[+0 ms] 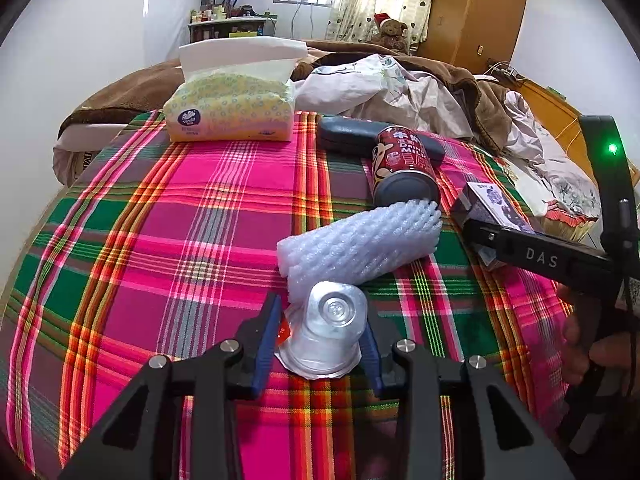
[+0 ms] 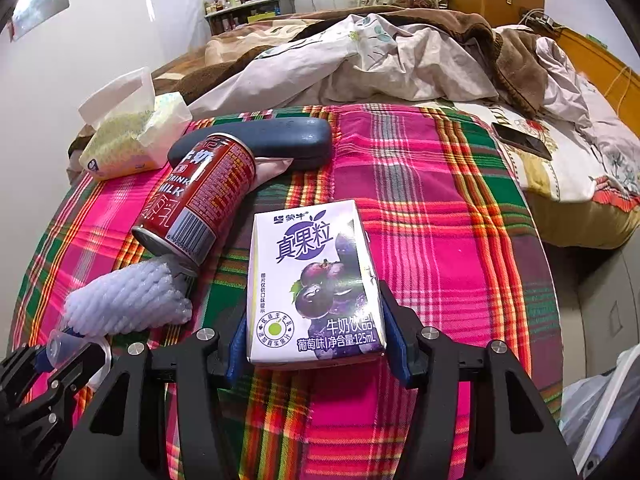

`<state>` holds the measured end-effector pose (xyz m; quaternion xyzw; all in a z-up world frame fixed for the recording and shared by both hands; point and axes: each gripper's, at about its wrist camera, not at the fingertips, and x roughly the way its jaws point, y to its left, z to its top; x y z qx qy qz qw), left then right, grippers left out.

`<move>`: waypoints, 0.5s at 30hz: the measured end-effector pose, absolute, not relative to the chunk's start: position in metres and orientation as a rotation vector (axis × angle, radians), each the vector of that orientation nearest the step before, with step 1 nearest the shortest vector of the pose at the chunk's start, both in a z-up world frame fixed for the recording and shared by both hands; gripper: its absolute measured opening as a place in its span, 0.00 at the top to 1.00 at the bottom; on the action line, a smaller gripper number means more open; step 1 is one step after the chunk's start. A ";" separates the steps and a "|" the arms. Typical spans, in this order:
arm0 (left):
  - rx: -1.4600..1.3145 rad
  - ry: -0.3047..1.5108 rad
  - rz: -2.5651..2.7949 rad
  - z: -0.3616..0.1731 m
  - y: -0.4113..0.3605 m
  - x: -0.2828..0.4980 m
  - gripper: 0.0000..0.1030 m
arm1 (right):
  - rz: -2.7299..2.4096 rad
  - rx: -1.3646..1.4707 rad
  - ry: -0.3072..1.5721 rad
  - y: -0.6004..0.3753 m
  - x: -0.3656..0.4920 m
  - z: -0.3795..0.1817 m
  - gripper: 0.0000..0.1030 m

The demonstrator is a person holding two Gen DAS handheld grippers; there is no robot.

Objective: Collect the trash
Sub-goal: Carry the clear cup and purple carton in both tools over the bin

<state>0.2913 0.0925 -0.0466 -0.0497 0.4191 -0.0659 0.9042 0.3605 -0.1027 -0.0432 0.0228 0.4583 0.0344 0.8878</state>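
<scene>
My left gripper had its blue pads closed against the sides of a small clear plastic cup with a foil lid, low in the centre of the left wrist frame. Just above it lay a white foam net sleeve, touching the base of a red milk can on its side. My right gripper held a purple grape milk carton between its pads, bottom centre of the right wrist frame. All of it sat on a pink and green plaid cloth. A dark glasses case lay behind the can, and a yellow tissue pack sat upper left.
</scene>
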 end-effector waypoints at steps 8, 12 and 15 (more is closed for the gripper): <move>-0.089 0.853 -0.147 -0.037 0.084 0.279 0.62 | 0.083 0.055 0.921 -0.107 0.346 -0.036 0.46; -0.090 0.847 -0.156 -0.032 0.080 0.271 0.62 | 0.084 0.068 0.914 -0.113 0.339 -0.033 0.46; -0.077 0.837 -0.162 -0.027 0.074 0.263 0.62 | 0.086 0.080 0.904 -0.118 0.330 -0.029 0.46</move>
